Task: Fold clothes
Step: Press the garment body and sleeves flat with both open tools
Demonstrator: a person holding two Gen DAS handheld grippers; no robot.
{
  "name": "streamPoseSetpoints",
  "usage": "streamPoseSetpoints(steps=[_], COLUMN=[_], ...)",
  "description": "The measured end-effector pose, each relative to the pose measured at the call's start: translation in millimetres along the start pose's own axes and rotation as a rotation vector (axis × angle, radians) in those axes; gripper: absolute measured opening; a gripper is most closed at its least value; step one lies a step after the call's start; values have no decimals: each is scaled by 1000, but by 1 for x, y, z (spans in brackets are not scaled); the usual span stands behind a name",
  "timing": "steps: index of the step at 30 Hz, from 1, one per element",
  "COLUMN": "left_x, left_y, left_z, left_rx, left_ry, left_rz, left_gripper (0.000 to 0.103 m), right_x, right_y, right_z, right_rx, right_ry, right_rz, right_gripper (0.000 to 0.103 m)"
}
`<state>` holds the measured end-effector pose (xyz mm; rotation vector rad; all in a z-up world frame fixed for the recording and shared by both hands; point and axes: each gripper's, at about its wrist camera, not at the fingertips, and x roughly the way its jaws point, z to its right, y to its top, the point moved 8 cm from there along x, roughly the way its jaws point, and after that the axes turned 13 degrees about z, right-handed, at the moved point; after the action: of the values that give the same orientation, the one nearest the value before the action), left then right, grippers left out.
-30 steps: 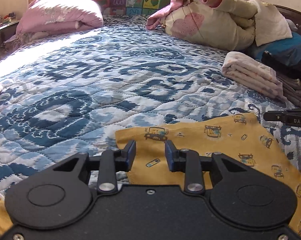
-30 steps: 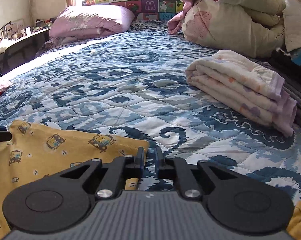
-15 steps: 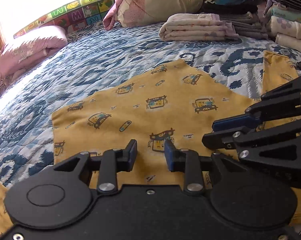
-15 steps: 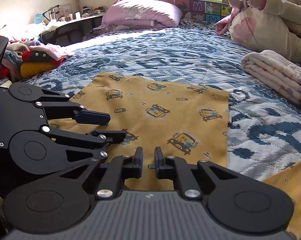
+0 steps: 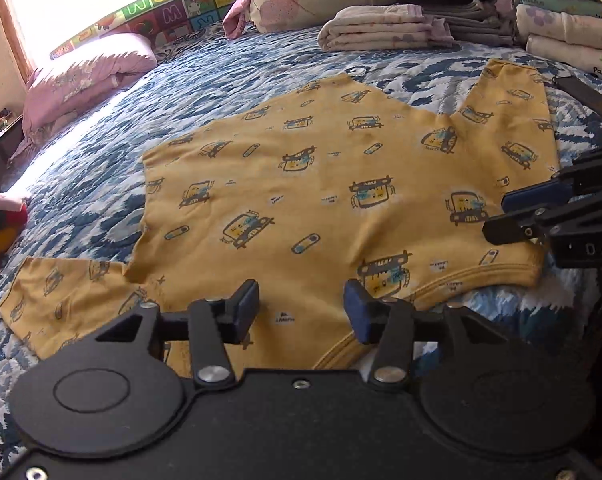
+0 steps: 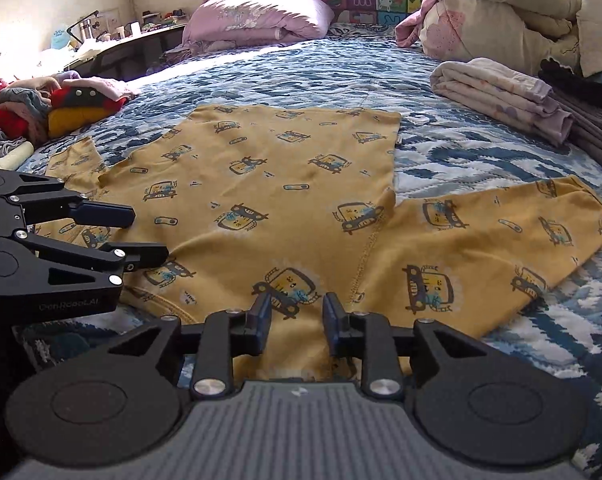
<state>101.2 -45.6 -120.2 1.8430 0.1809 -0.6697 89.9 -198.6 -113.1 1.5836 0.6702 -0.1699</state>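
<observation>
Left tool (image 5: 301, 310) and right tool (image 6: 293, 316) gape, empty, over the flat yellow shirt (image 5: 341, 184).

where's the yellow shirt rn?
The yellow shirt lies spread flat on the blue quilt, directly ahead of both open grippers, with the folded towel beyond it toward the right.

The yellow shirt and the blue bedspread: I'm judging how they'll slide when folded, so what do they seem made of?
The yellow shirt looks like soft, matte cotton knit: it lies limp, with a stitched seam and ribbed neckline. The blue bedspread looks like quilted, padded woven cloth, with puffed stitched lines. Fibre content can't be confirmed.
</observation>
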Motion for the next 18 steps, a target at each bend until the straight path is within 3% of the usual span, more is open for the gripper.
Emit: streamPoseSetpoints(steps=[3,5,7,12,13,15,16,18], left_x=[-20,-37,-44,-48,-48,-50,-51,-57], left_y=[-15,-19,-21,-26,-27,-28,-29,-24], left_z=[-9,-21,-32,-51,-55,-63,-67,-88], left_rx=[-48,-90,-134,-236,-256,-296,-317,-372], left_ry=[-31,-24,-10,12,16,25,29,90], left_rz=[-27,-4,11,14,15,16,17,75], left_gripper=[48,48,41,41,41,41,36,35], right_x=[-16,-28,-38,-40,-35,-16,-15,-24], right_y=[-7,-9,-5,7,4,-14,-17,-13], right_z=[4,2,-3,-29,-34,-40,-41,-44], right_rx=[59,48,6,-84,-112,-133,-129,-130], right_ry=[7,0,-4,61,71,75,76,76], right_rz=[-15,5,55,189,178,23,-4,24], right_gripper=[29,29,29,29,30,32,31,31])
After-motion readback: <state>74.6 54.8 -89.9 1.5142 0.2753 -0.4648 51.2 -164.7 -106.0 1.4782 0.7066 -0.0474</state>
